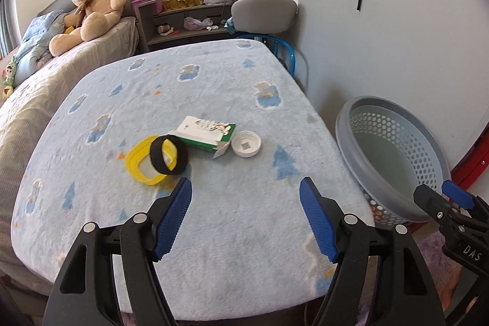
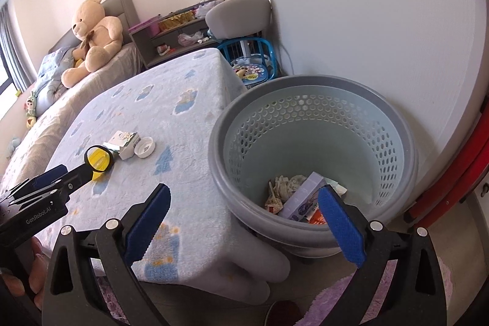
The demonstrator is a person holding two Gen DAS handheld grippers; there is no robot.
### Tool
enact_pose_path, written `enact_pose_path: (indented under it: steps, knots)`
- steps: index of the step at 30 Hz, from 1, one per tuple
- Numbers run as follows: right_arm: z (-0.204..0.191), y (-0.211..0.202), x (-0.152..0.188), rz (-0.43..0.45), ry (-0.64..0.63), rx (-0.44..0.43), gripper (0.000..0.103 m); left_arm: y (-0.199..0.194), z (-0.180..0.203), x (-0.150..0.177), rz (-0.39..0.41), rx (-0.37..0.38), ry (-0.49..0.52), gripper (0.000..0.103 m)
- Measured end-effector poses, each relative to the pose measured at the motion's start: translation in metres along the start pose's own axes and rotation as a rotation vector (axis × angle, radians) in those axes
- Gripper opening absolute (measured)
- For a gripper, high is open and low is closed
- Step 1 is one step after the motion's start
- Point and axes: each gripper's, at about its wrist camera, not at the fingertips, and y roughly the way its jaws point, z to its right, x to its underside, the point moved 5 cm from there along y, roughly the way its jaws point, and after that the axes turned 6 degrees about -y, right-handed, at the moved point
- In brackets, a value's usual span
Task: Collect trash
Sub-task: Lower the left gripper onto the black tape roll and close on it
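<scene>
We see the tabletop (image 1: pixel 214 234) first, draped in a pale blue fleece cover, with the grey perforated bin (image 2: pixel 311 161) standing just beside its right edge and already holding crumpled paper and a purple box (image 2: pixel 301 197). What is left to collect lies in a tight cluster near the middle of the tabletop: a green-and-white carton (image 1: pixel 207 132) with an open flap, a yellow lid (image 1: pixel 146 162) with a black ring (image 1: pixel 168 155) propped on it, and a small white cap (image 1: pixel 246 144) just beside the carton. Because these pieces touch or overlap, we judge that closing on one could drag or flip its neighbour, and the soft fleece may let the thin lid or flat cap slide under a pad instead of lifting; a carry to the bin could also clip its rim. Our left hand-held gripper (image 1: pixel 246 216) tilts down toward the cluster, released, nothing between its blue pads, short of the yellow lid. Our right hand-held gripper (image 2: pixel 244 225) hangs over the near rim of the bin, angled down, released wide and empty, its jaws apart over the trash inside. A hand (image 2: pixel 27 271) shows at the lower left of the right wrist view, holding the left tool.
</scene>
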Motion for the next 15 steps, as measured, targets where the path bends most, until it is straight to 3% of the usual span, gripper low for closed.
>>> enact_pose_path:
  steps: [15]
  knots:
    - [-0.069, 0.01, -0.007, -0.009, -0.111, -0.053, 0.096, -0.002, -0.08, 0.007, -0.001, -0.086, -0.121, 0.07]
